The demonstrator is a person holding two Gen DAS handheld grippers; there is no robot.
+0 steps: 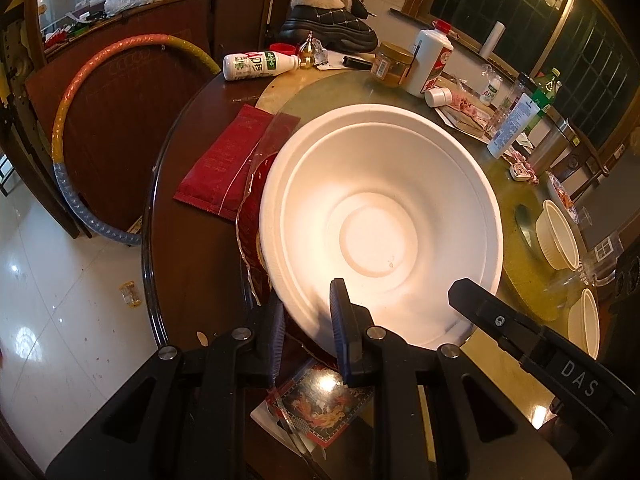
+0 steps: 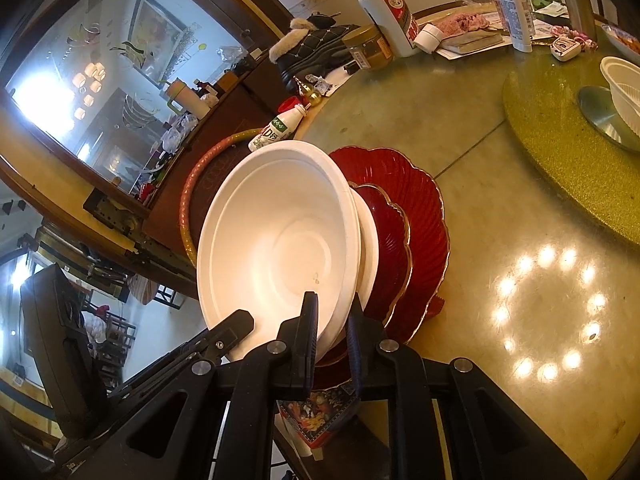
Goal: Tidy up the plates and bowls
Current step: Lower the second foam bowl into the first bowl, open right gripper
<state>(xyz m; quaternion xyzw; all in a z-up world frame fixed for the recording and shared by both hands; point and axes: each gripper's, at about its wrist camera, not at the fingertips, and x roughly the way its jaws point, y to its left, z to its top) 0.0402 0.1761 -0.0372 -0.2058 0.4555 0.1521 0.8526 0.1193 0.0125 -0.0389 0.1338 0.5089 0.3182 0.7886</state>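
Note:
A white foam bowl sits tilted, nested in a second white bowl, over two red scalloped plates with gold edges. My left gripper is shut on the bowl's near rim, one finger inside and one outside. My right gripper is shut on the same rim a little further round. In the left wrist view the right gripper's finger reaches the rim at the lower right. The left gripper's finger shows at the rim's lower left in the right wrist view.
Two more white bowls stand on the green turntable. Bottles, a jar and a boot crowd the table's far side. A red packet lies left of the plates, a printed box below them. The table edge drops to the floor.

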